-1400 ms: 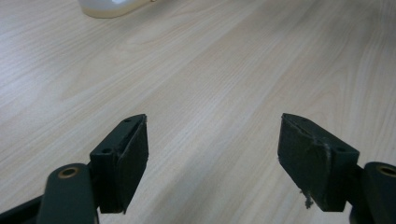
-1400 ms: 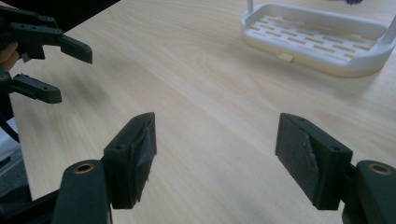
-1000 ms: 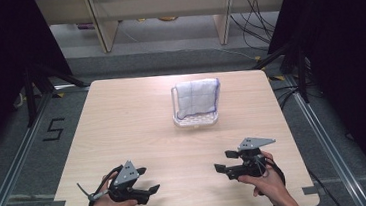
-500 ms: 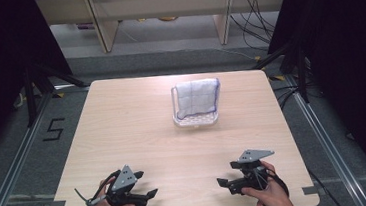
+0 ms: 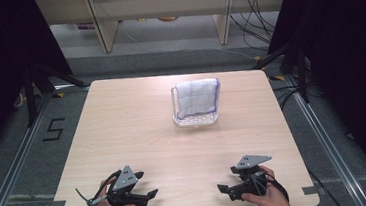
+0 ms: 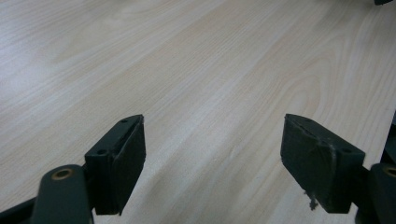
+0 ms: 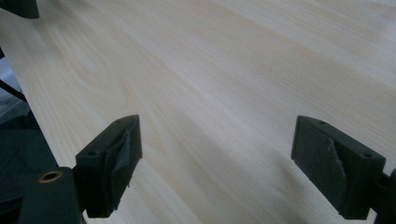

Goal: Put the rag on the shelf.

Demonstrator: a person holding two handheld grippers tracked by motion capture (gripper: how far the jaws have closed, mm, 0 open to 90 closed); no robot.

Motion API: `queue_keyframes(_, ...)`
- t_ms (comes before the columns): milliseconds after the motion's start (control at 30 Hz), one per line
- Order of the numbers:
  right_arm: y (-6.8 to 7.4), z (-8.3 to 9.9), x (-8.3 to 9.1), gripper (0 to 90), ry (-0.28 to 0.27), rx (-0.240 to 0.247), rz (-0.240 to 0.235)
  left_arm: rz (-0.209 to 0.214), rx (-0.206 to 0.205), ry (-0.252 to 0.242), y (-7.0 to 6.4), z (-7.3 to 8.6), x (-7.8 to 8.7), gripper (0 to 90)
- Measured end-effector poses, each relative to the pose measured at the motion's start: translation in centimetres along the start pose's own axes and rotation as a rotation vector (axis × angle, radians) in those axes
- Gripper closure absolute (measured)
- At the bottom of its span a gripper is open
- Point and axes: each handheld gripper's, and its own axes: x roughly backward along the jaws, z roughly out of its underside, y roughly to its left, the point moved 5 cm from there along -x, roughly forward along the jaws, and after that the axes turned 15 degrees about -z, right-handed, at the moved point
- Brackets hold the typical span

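Note:
A white cloth with thin blue lines (image 5: 196, 97) lies in a small white basket (image 5: 196, 121) just past the middle of the wooden table (image 5: 138, 132). My left gripper (image 5: 151, 193) rests low at the near left edge, held by a hand, jaws wide apart with bare wood between them (image 6: 212, 154). At the near right edge my right gripper (image 5: 222, 189) is also held by a hand and stands open over bare wood (image 7: 217, 154). The two grippers point toward each other, both far from the basket.
Black frame legs (image 5: 43, 77) and cables (image 5: 258, 6) stand on the grey floor beyond the table. A shelf unit (image 5: 162, 4) runs along the back. A "5" is marked on the floor (image 5: 54, 129) at the left.
Both hands have drawn the grippers back toward the table's near edge and lower, with jaws still open. The cloth and basket stay in place.

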Motion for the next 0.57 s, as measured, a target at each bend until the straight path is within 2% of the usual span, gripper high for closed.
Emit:
queue_keyframes(33,-0.09,-0.02,-0.04,17.2,0.0,0.015,0.001,-0.005,-0.012,0.004,0.09,0.02,0.02,22.3)
queue_keyframes(100,-0.06,-0.03,-0.08,17.2,-0.005,0.015,0.005,0.003,0.007,-0.003,-0.11,-0.02,-0.04,22.2)
queue_keyframes(167,-0.04,-0.06,-0.09,17.2,-0.005,0.018,0.004,0.004,-0.01,0.005,-0.01,0.04,-0.03,22.2)
queue_keyframes(233,-0.06,-0.07,-0.14,17.2,0.005,0.024,-0.027,0.004,-0.013,0.006,-0.02,0.08,-0.08,22.3)
queue_keyframes(267,-0.08,-0.06,-0.16,17.2,0.004,0.024,-0.023,0.004,-0.019,0.009,0.0,0.12,-0.13,22.3)
queue_keyframes(300,-0.09,-0.05,-0.14,17.2,-0.001,0.023,0.003,0.008,-0.011,0.011,-0.11,0.16,-0.17,22.2)
queue_keyframes(333,-0.07,0.0,-0.13,17.2,0.001,0.017,0.008,-0.001,-0.045,0.028,0.11,0.26,-0.13,22.2)
queue_keyframes(367,-0.06,0.03,-0.19,17.2,0.006,0.015,0.003,0.008,-0.004,0.01,-0.28,0.17,-0.23,22.2)
queue_keyframes(400,-0.08,0.04,-0.22,17.3,0.008,0.019,0.003,0.008,-0.015,0.014,-0.23,0.19,-0.22,22.2)
queue_keyframes(467,-0.09,0.03,-0.27,17.2,0.011,0.019,0.003,0.01,-0.008,0.01,-0.32,0.19,-0.28,22.2)
queue_keyframes(500,-0.13,0.0,-0.3,17.2,0.011,0.028,0.0,0.005,-0.028,0.024,-0.13,0.27,-0.23,22.2)
queue_keyframes(567,-0.22,0.01,-0.3,17.2,0.01,0.031,0.002,0.009,-0.035,0.025,-0.06,0.32,-0.3,22.2)
